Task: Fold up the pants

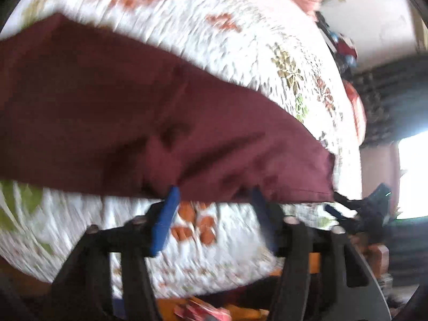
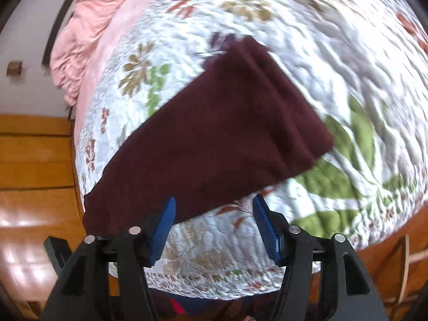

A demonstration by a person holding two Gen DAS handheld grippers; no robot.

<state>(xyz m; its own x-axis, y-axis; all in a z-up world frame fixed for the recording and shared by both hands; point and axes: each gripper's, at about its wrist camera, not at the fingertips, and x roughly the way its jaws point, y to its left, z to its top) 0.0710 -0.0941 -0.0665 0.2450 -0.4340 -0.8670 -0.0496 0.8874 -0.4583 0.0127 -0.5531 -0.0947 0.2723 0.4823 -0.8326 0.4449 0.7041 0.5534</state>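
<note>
The maroon pants (image 1: 149, 123) lie folded in a long band on the floral quilt (image 1: 187, 21). In the left wrist view my left gripper (image 1: 214, 195) is open, its blue pads (image 1: 164, 219) just at the near hem of the pants, holding nothing. In the right wrist view the pants (image 2: 214, 133) lie as a folded strip running away from me, with layered edges at the far right end. My right gripper (image 2: 214, 206) is open and empty, its fingertips at the near edge of the pants. The right gripper (image 1: 374, 208) also shows at the right in the left wrist view.
The quilt (image 2: 294, 26) covers a bed. A pink blanket (image 2: 88, 26) lies bunched at the bed's far left. A wooden floor (image 2: 34, 160) lies to the left of the bed. A bright window (image 1: 413, 176) is at the right in the left wrist view.
</note>
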